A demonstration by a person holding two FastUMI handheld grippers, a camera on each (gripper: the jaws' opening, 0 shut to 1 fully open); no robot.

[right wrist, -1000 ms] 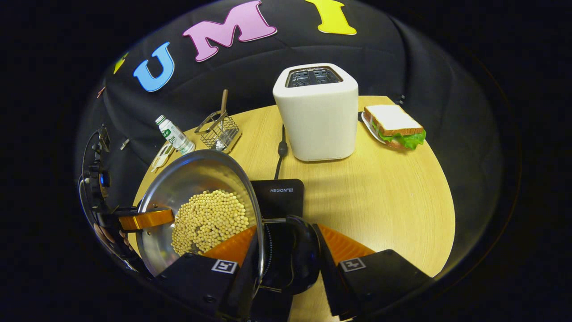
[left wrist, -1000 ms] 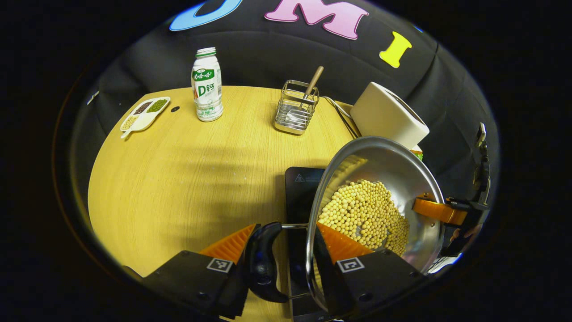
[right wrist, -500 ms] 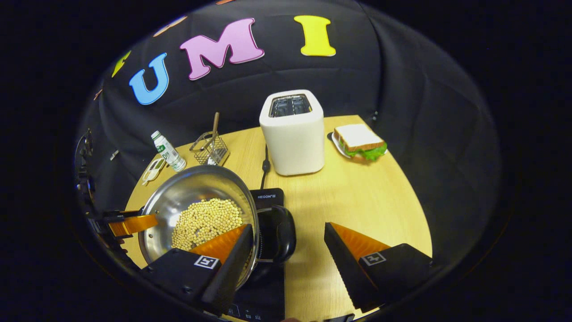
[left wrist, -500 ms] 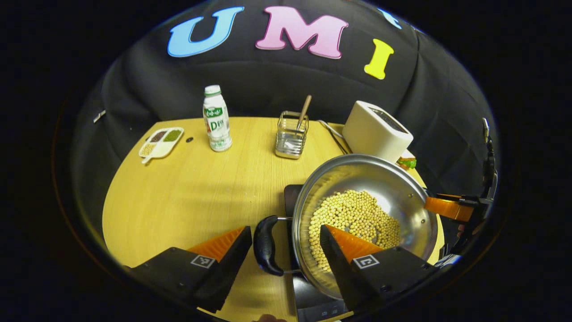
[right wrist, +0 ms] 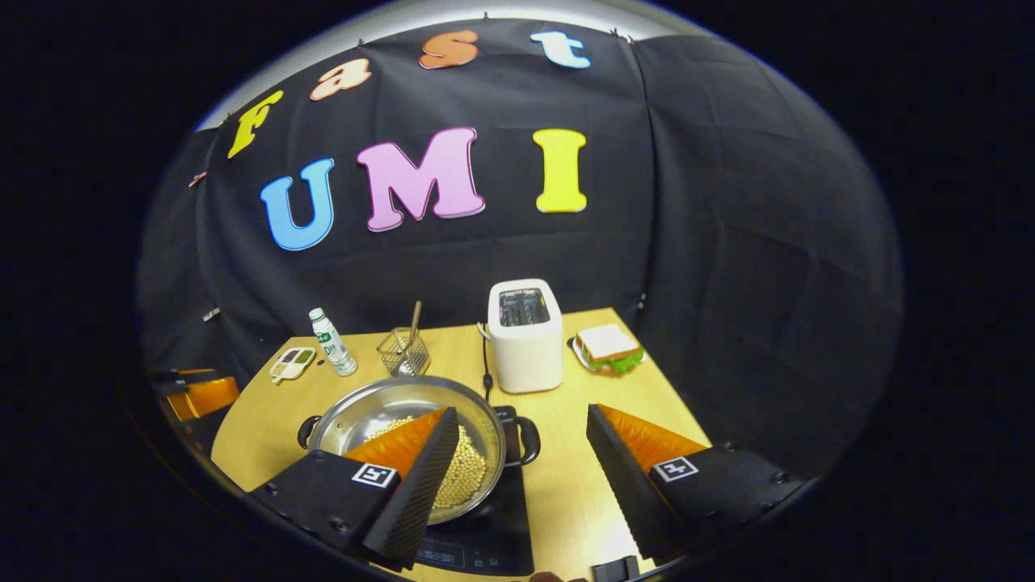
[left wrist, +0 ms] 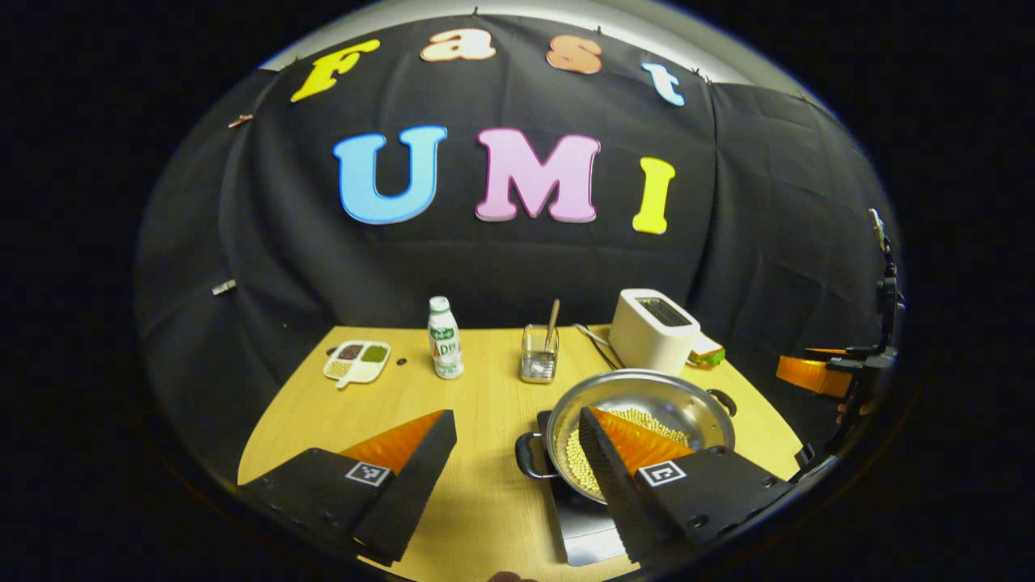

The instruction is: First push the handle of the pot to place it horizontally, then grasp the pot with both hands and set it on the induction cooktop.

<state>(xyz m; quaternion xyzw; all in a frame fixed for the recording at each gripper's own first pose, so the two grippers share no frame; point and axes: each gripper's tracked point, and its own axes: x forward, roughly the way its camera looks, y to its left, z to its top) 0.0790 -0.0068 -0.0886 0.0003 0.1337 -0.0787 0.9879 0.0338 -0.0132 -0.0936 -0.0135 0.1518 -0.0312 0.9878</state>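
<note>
The steel pot (left wrist: 656,401) (right wrist: 380,404), with yellow beans in its bottom, rests on the black induction cooktop (left wrist: 580,525) (right wrist: 485,541). Its two black handles (left wrist: 527,454) (right wrist: 524,438) stick out sideways, level with the table. My left gripper (left wrist: 516,422) hangs open above and in front of the pot, its right finger overlapping the pot in the left gripper view. My right gripper (right wrist: 521,419) is open too, raised over the pot's right handle with empty space between its fingers. The right gripper's orange finger (left wrist: 808,375) shows at the far right of the left gripper view.
On the round wooden table (left wrist: 364,412) stand a white toaster (right wrist: 525,335) with its cord, a sandwich on a plate (right wrist: 608,347), a wire utensil holder (left wrist: 538,364), a milk bottle (left wrist: 444,349) and a small divided dish (left wrist: 356,360).
Both grippers let go of the pot's handles, opened wide, and rose up and back from the table. The pot stays on the cooktop.
</note>
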